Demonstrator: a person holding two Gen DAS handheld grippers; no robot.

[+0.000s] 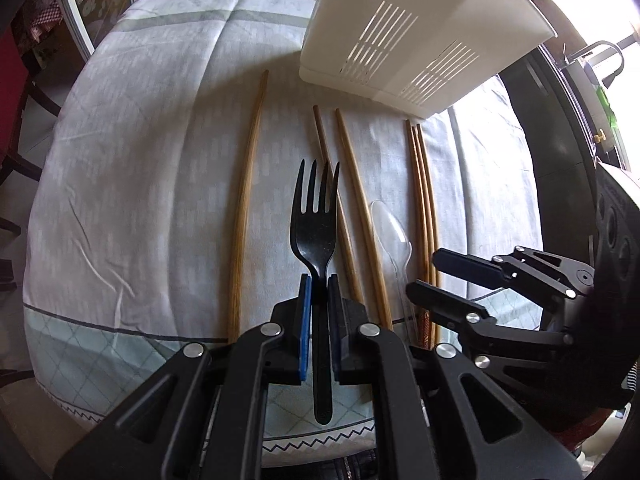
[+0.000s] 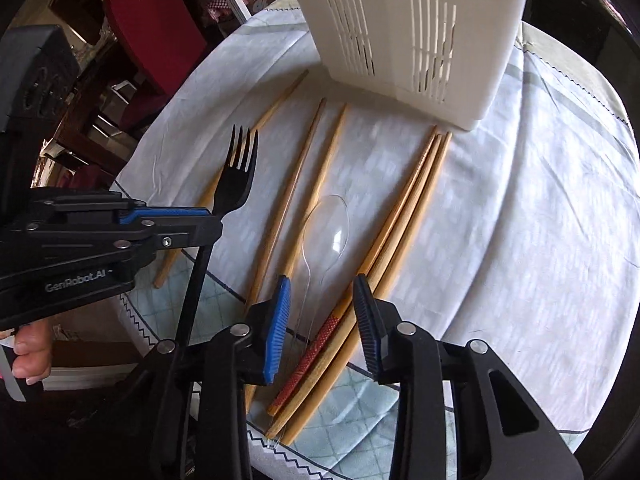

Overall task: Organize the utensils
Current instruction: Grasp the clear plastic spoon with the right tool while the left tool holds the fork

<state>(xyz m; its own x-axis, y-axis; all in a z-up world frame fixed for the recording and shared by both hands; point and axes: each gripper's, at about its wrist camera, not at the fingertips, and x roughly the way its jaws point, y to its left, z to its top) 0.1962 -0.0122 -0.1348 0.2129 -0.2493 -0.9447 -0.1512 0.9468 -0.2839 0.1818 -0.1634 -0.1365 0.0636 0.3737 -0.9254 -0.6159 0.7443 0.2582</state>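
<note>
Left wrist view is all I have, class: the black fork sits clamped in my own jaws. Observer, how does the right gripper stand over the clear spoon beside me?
Observer: The right gripper stands open. The handle of the clear spoon lies between its pads, unpinched.
Operator: Anything else inside those jaws?
Observer: Yes, one chopstick from the bundle of three, at its red patterned end.
Operator: What shows behind my left gripper?
Observer: A person's hand. Its fingers curl below the left gripper that grips the black fork.
</note>
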